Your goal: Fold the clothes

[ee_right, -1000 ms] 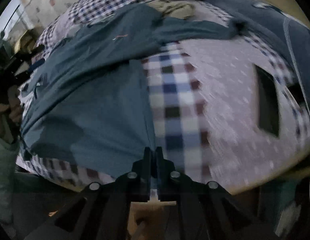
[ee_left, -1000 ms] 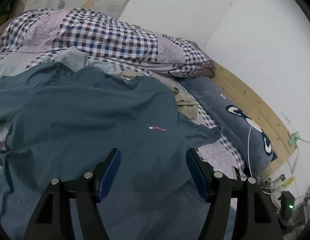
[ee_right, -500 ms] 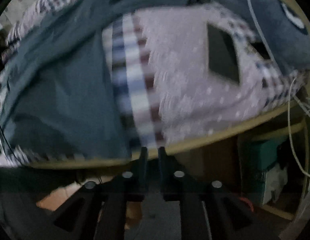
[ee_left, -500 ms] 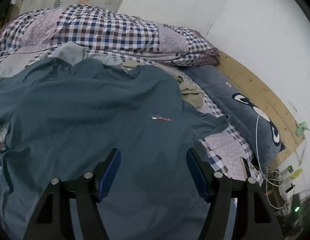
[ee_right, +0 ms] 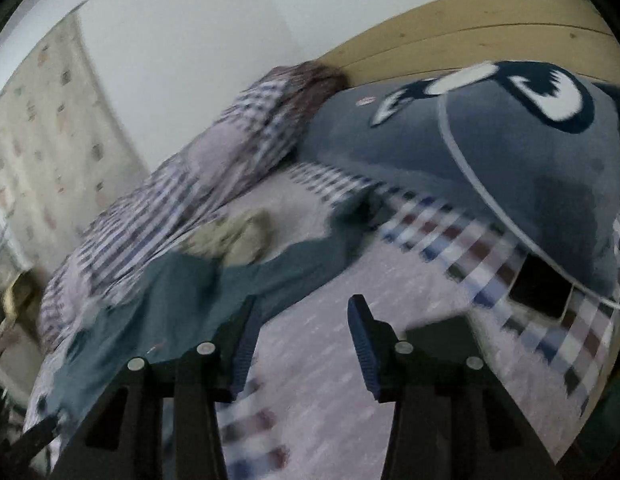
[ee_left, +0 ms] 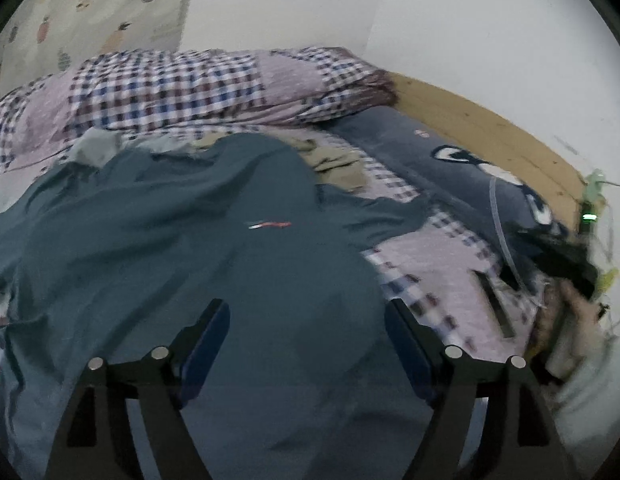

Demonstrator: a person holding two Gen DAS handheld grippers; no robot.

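While both claws gape empty, teal shirt (ee_left: pixel 190 248) lies spread; left claw (ee_left: pixel 308 344), right claw (ee_right: pixel 304 340).

Home bedroom: bed with checked quilt (ee_left: pixel 170 88), wooden headboard (ee_left: pixel 481 132), pillow (ee_right: pixel 489 152).

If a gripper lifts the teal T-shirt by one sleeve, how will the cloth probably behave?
The teal T-shirt lies wrinkled, following the bed's bumps, so it is probably floppy and would hang and stretch. It looks thin, so likely light. Spread over the checked bedsheet, it would probably drag rather than slide freely.
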